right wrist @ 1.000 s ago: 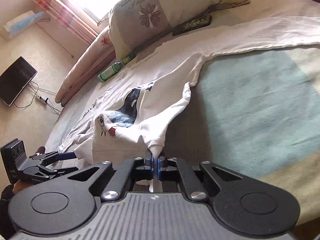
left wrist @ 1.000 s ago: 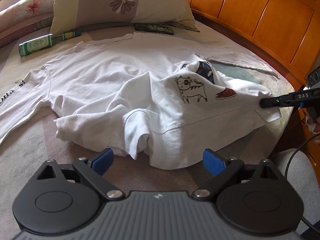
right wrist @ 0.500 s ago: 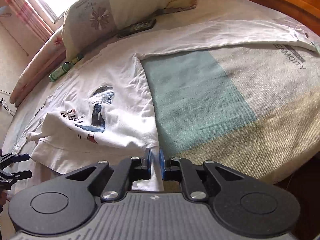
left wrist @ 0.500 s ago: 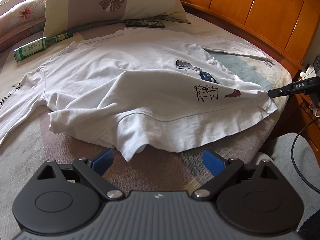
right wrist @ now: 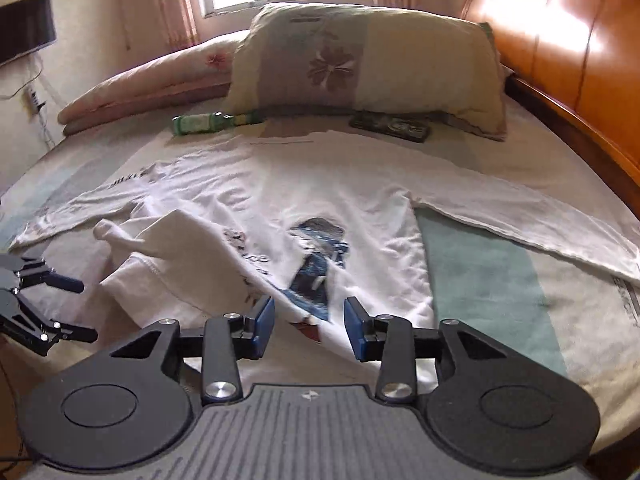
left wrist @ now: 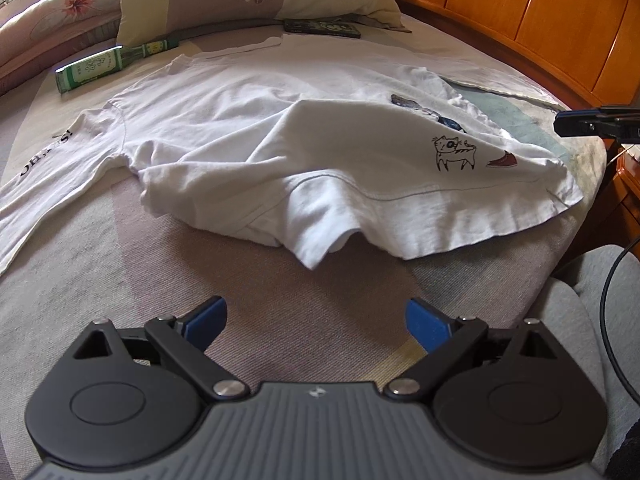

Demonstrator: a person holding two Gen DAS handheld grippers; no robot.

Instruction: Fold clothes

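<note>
**Hem let go, shirt only half spread on the bed**

The right gripper [right wrist: 309,322] is opening its jaws; the shirt's hem corner shows in the gap below, but the pads do not press on it. The left gripper [left wrist: 314,320] hangs wide with nothing between its pads, over bare bed just short of the shirt.

The shirt [left wrist: 280,136] lies across the middle of the bed [left wrist: 280,320], printed side up, collar toward the pillow [right wrist: 360,64], both sleeves stretched out to the sides. Its lower part on the left gripper's side is bunched and doubled over, the hem rumpled in a ridge.

Judged from this, the main risk is folding over that bunch: a fold begun before the left hem corner is pulled flat would likely lock the creases in and come out crooked. The corner on the right lies near the bed's edge, so a careless tug could drag it over the side. A pinch into the heap could also catch two layers at once.

A green bottle [left wrist: 108,64] lies beyond the shirt's shoulder, and a dark flat box [left wrist: 322,28] sits by the collar against the pillow. Both are near the shirt's top edge and would obstruct any fold or slide toward the pillow. The wooden headboard [left wrist: 540,20] runs along the shirt's right-sleeve side.
</note>
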